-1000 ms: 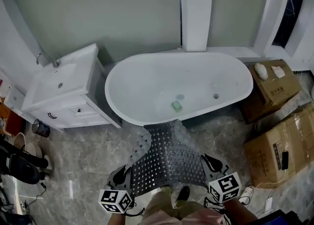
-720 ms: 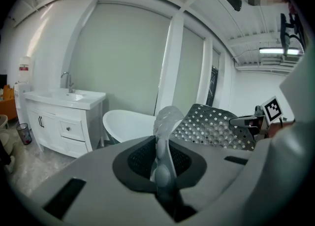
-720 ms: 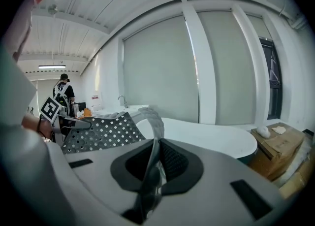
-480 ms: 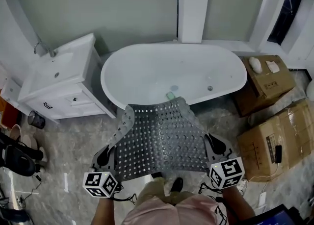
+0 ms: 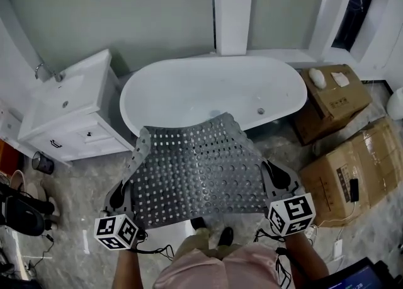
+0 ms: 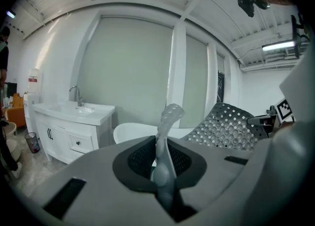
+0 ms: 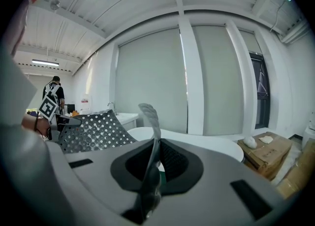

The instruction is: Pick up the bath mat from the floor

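Left gripper (image 5: 124, 194) jaws clamped on the near left corner of the bath mat (image 5: 198, 168), right gripper (image 5: 275, 177) jaws clamped on its near right corner. Mat is stretched between both jaws, clear of the floor (image 5: 88, 174); its far edge, ahead of the jaws, overlaps the bathtub (image 5: 208, 89) near rim in head view

Evenly, softly lit, grey-green in head view, faint shadow under bathtub (image 5: 189, 92), mild glare off ceiling tube light (image 6: 278, 46), heavy fisheye warp w/ black corners in gripper views, close-up blur on bath mat (image 6: 166, 136) edge.
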`<act>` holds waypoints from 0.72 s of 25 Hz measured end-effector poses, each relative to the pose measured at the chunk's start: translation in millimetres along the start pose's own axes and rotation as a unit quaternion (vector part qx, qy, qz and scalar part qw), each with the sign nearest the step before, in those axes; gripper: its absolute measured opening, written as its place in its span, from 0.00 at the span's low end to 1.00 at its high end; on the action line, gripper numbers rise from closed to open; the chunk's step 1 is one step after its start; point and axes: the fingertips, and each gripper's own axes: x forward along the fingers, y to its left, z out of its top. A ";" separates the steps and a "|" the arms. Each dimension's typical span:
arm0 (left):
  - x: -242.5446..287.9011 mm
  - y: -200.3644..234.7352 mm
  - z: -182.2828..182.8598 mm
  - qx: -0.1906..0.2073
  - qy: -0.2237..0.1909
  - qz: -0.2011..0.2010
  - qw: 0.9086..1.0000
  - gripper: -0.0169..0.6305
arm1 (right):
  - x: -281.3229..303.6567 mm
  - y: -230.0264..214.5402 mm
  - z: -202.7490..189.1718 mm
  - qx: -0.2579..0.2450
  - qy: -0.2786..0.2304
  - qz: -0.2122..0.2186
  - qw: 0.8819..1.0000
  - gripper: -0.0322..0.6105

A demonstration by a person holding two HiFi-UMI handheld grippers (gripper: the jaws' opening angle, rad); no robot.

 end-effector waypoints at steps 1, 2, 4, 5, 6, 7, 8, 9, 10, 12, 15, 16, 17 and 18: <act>0.4 0.4 0.4 0.001 -0.001 0.003 1.000 0.09 | -0.6 -2.1 0.1 0.001 -0.002 -0.003 1.000 0.09; 0.8 0.8 0.6 0.001 -0.001 0.005 1.000 0.09 | -0.9 -3.2 0.1 0.002 -0.003 -0.005 1.000 0.09; 1.3 1.1 1.3 0.002 -0.001 0.006 1.000 0.09 | -0.9 -3.2 -0.2 0.004 -0.004 -0.007 1.000 0.09; 1.5 1.0 1.8 0.004 -0.001 0.006 1.000 0.09 | -0.5 -2.8 -0.6 0.005 -0.004 -0.007 1.000 0.09; 1.8 0.5 2.4 0.005 -0.001 0.007 1.000 0.09 | -0.1 -2.8 -0.9 0.005 -0.004 -0.006 1.000 0.09; 2.1 -0.2 3.2 0.007 -0.002 0.009 1.000 0.09 | 0.0 -3.2 -1.1 0.005 -0.005 -0.006 1.000 0.09; 2.5 -0.8 4.0 0.008 -0.004 0.012 1.000 0.09 | -0.2 -4.3 -1.1 0.005 -0.005 -0.006 1.000 0.09; 3.0 -1.1 5.0 0.009 -0.005 0.016 1.000 0.09 | -0.4 -5.7 -0.8 0.004 -0.006 -0.007 1.000 0.09; 3.7 -0.8 6.2 0.009 -0.007 0.020 1.000 0.09 | -0.6 -6.8 -0.1 0.003 -0.007 -0.008 1.000 0.09; 5.8 1.1 8.8 0.008 -0.010 0.023 1.000 0.09 | 0.1 -7.4 2.3 0.001 -0.009 -0.009 1.000 0.09; 10.0 2.2 11.8 0.007 -0.012 0.022 1.000 0.09 | 2.0 -7.1 6.3 -0.002 -0.011 -0.010 1.000 0.09; 11.2 1.3 12.6 0.007 -0.013 0.021 1.000 0.09 | 2.2 -7.3 7.3 -0.003 -0.012 -0.011 1.000 0.09; 12.2 -0.3 13.5 0.007 -0.014 0.020 1.000 0.09 | 2.1 -7.6 8.0 -0.005 -0.013 -0.012 1.000 0.09; 13.0 -1.9 14.3 0.007 -0.015 0.019 1.000 0.09 | 2.0 -8.0 8.5 -0.005 -0.014 -0.013 1.000 0.09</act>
